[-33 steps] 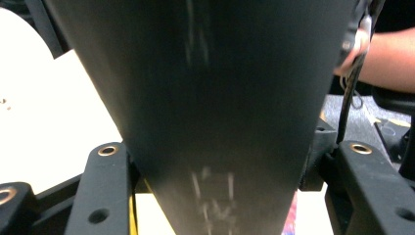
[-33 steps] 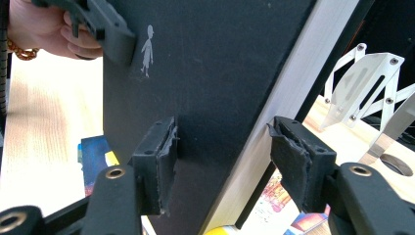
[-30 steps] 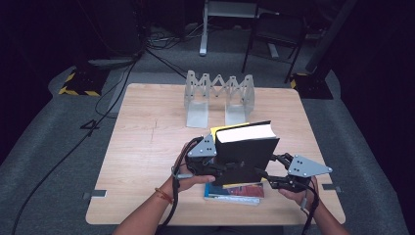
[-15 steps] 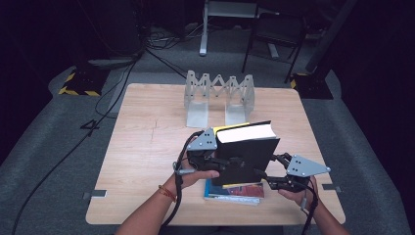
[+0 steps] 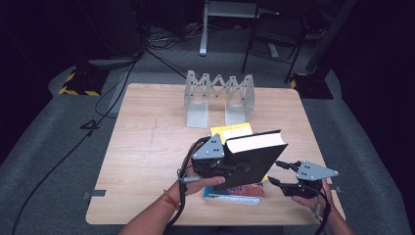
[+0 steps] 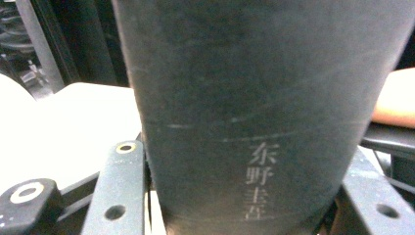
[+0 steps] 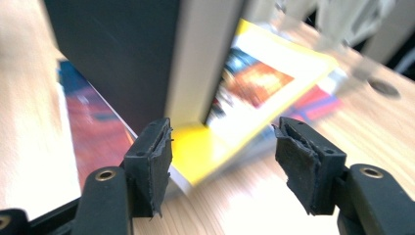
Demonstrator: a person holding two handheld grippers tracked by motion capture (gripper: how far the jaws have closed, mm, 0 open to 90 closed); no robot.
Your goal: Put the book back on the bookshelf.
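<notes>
The black book (image 5: pixel 252 159) is raised on edge above the near middle of the wooden table (image 5: pixel 147 147), tilted, its pale page block (image 5: pixel 254 142) facing up and away from the person. The left gripper (image 5: pixel 215 164) clamps it from the left side; in the left gripper view the spine (image 6: pixel 254 112) stands between the two jaws with printed characters on its lower part, and the jaws, which have just been closing, sit against it on both sides. The right gripper (image 5: pixel 281 174) is just to the right of the book and apart from it; its jaws stand moderately wide with nothing between them, and in the right gripper view the pads (image 7: pixel 151 161) frame the book's lower corner without touching it. Beneath the raised book lies a yellow book (image 5: pixel 235 131), and under that a book with a red and blue cover (image 5: pixel 240 192), both flat on the table; the raised book hides most of them from above. Farther back stands a grey folding book rack (image 5: pixel 219 95), well apart from both grippers, with open table between. Cables (image 5: pixel 122 73) run across the dark floor beyond the far edge.
</notes>
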